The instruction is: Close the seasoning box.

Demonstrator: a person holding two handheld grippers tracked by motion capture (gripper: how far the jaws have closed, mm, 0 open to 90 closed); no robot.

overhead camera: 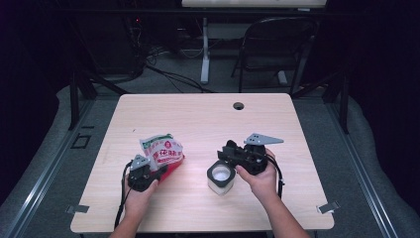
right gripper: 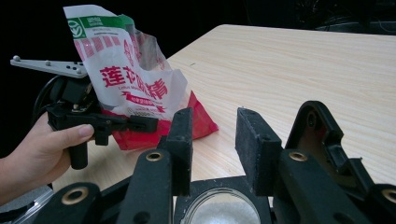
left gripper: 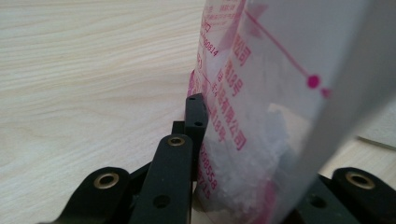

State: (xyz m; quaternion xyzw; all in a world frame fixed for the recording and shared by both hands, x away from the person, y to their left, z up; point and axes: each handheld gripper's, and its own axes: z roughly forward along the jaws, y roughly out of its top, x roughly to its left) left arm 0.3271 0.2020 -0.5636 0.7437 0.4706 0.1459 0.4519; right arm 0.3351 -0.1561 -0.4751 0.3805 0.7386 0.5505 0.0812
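The left hand-held gripper (overhead camera: 159, 172) was clamped on the lower edge of a crinkled plastic bag (overhead camera: 162, 151), white with red print, a green band near the top and a red base. The bag rose tilted above that gripper's jaws, its bottom resting on the pale wood-grain worktop (overhead camera: 198, 119). In the left gripper view the film of the bag (left gripper: 252, 116) looked translucent, with white grainy powder heaped inside right beside one black pad, and the other jaw lay hidden behind the bag.

The right hand-held gripper (overhead camera: 222, 154) held its jaws at a middling width, with nothing pressed between the matte, rough-faced pads (right gripper: 180, 140). Just below and in front of them stood a squarish white container (overhead camera: 220, 178) with rounded corners and a round open mouth. The right gripper view showed only its glassy rim (right gripper: 219, 205) with a pale filling, while the high view gave its whole blocky shape. That same view caught the bag's printed face (right gripper: 126, 79) and the left hand (right gripper: 42, 149) gripping its tool, well apart from the right gripper's jaws
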